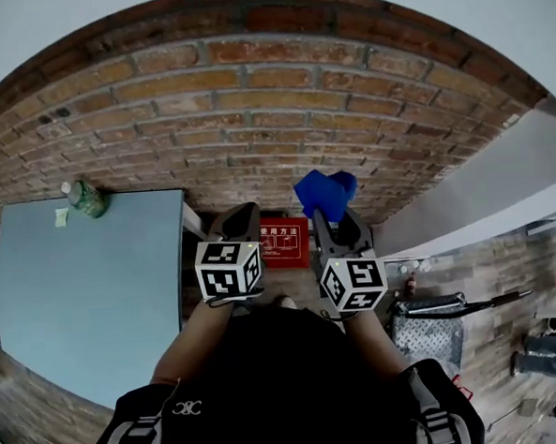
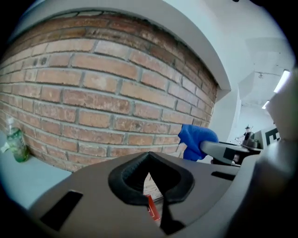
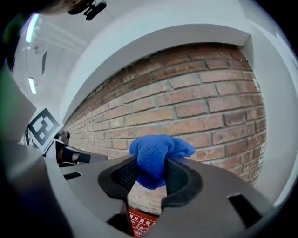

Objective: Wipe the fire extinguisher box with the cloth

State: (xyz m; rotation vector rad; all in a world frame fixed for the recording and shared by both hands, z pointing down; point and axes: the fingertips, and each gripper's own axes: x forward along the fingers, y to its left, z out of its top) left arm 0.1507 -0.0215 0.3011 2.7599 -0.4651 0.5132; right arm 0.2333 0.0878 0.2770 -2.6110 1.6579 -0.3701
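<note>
Brick wall [image 1: 252,105] ahead; red fire extinguisher box [image 1: 287,242] low against it, seen between the two grippers in the head view. Right gripper [image 1: 336,215] clamped on bunched blue cloth [image 1: 324,193], which sticks out above the jaws; cloth held up in front of the brick, above the box, not touching it. Left gripper [image 1: 243,212] beside it at like height, jaws closed tip to tip, nothing between them. Pale blue tabletop [image 1: 94,284] to the left; green bottle [image 1: 86,198] at its far corner by the wall.
</note>
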